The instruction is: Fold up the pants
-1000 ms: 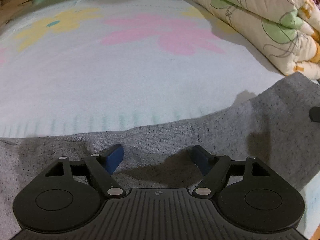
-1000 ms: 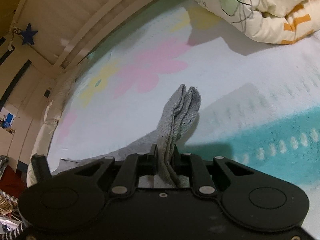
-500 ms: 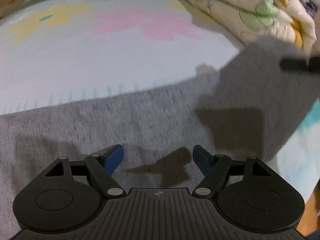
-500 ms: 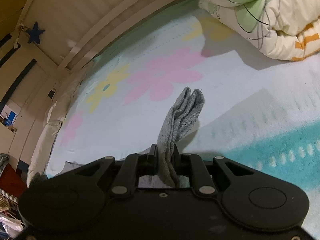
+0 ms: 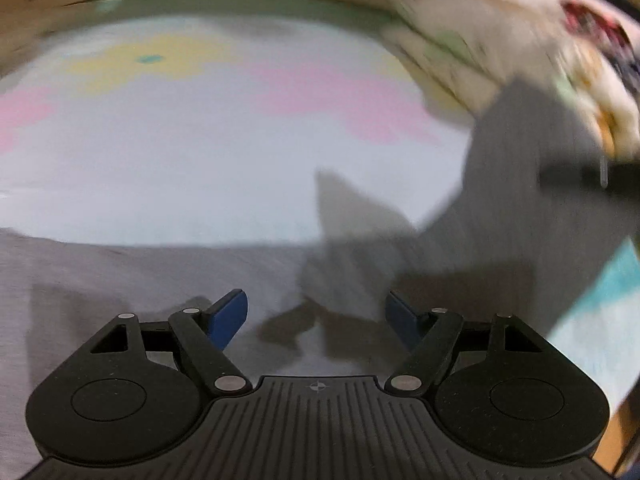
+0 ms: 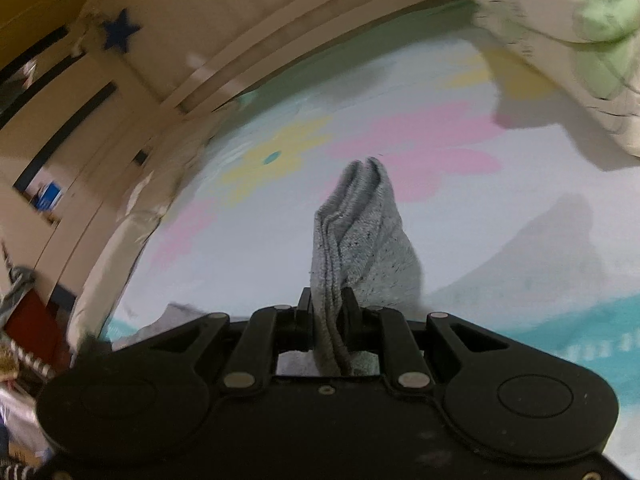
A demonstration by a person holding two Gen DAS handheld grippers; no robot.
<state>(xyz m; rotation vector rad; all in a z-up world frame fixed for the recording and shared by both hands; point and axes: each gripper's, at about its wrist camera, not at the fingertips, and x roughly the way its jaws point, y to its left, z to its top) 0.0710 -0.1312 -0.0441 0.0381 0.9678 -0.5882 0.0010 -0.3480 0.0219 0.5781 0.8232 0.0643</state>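
The pants (image 5: 500,216) are grey marled knit, soft and light, and they lie across the near part of the bed, with the right-hand portion lifted off the sheet and sloping up toward the far right in my left wrist view. In my right wrist view a bunched corner of the same cloth (image 6: 360,236) stands up out of my right gripper (image 6: 327,308), whose jaws are pinched almost together on several stacked layers, so I judge the grip secure but bulky. This fabric has no stiffness of its own: it drapes, sags between any two held points and will drag along the sheet rather than slide cleanly, so I think it wants holding at corners or hems, where seams give the pads something thicker to bite. My left gripper (image 5: 316,316) hangs with its blue pads (image 5: 230,314) spread wide above the flat grey cloth, holding nothing; the near edge or a hem to the left looks like the sensible place to take it. The left view is blurred, so I cannot tell exactly where the hem runs. Beneath the cloth is the pale flowered bedsheet (image 5: 200,152), with a turquoise band at the near right, and a rolled quilt (image 6: 580,40) sits at the far right, well clear of the cloth I hold.
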